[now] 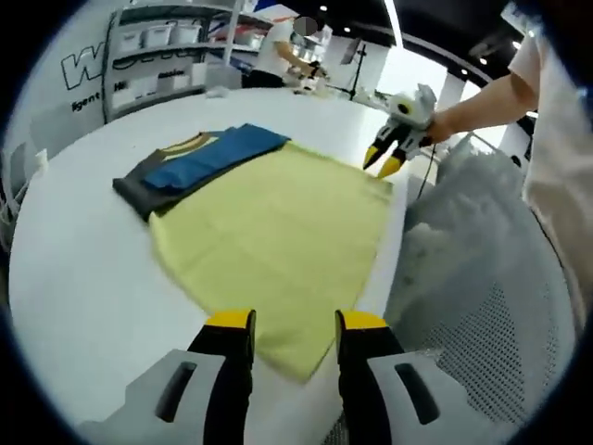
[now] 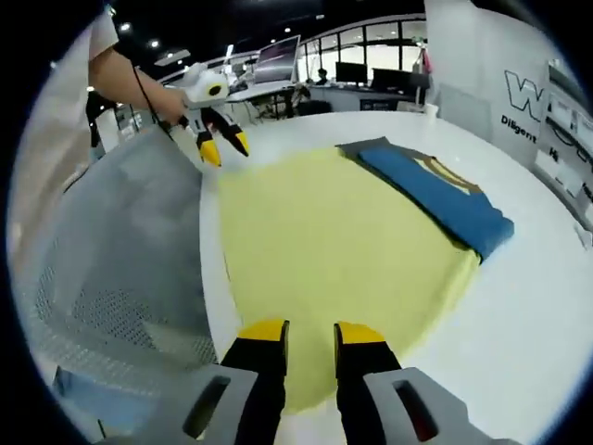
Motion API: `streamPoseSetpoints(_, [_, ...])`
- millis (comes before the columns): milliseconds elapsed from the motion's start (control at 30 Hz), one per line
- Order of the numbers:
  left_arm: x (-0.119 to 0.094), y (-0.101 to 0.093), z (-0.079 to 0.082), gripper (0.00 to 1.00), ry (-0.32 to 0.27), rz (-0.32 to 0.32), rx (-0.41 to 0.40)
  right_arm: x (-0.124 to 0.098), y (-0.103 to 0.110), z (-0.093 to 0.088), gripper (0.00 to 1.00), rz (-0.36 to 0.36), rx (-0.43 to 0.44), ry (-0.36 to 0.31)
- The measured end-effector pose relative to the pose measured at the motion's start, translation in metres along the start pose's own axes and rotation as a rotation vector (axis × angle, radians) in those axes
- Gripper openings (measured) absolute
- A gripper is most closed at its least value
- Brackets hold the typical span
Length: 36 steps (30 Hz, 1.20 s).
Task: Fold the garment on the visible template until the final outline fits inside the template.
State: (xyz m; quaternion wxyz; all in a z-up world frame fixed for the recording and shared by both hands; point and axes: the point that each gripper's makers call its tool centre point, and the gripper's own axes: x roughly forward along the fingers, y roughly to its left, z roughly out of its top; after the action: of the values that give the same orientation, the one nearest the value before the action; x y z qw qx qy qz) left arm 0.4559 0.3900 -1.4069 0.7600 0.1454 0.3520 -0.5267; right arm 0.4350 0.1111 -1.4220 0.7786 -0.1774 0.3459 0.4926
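Observation:
A folded garment, blue over dark grey with a yellow-trimmed collar, lies along the far edge of the yellow template cloth and partly off it. My left gripper hangs open above the template's near corner, with nothing between its jaws. In the right gripper view the same garment lies at the right side of the template. My right gripper is open over the template's near edge. Each gripper also appears from the other side: the right one and the left one, each held by a hand.
The round white table carries the template. A grey mesh chair back stands close against the table's edge beside the person. Shelves and another person are behind the table. Desks with monitors stand farther off.

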Motion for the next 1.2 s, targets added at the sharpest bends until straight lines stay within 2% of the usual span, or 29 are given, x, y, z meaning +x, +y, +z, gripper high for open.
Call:
streamPoseSetpoints(33, [0.0, -0.001, -0.005, 0.31, 0.024, -0.002, 0.026, -0.001, 0.003, -0.004, 0.13, 0.008, -0.012, 0.01])
streamPoseSetpoints(233, [0.0, -0.007, -0.019, 0.3, 0.064, -0.02, 0.072, -0.007, 0.015, -0.02, 0.12, 0.03, -0.075, 0.04])
streamPoseSetpoints(333, [0.001, -0.009, -0.027, 0.29, 0.098, -0.026, 0.138, -0.008, 0.02, -0.025, 0.12, 0.041, -0.101, 0.052])
streamPoseSetpoints(467, [0.001, -0.012, -0.034, 0.28, 0.127, -0.026, 0.186, -0.009, 0.021, -0.031, 0.17, 0.039, -0.126, 0.066])
streamPoseSetpoints(633, [0.001, -0.012, -0.044, 0.26, 0.163, -0.026, 0.237, -0.008, 0.022, -0.039, 0.16, 0.038, -0.154, 0.089])
streamPoseSetpoints(900, [0.004, -0.001, -0.047, 0.17, 0.175, 0.014, 0.243, -0.007, 0.016, -0.043, 0.14, 0.021, -0.17, 0.096])
streamPoseSetpoints(1200, [0.004, 0.001, -0.046, 0.05, 0.178, 0.032, 0.254, -0.008, 0.008, -0.046, 0.02, -0.008, -0.208, 0.108])
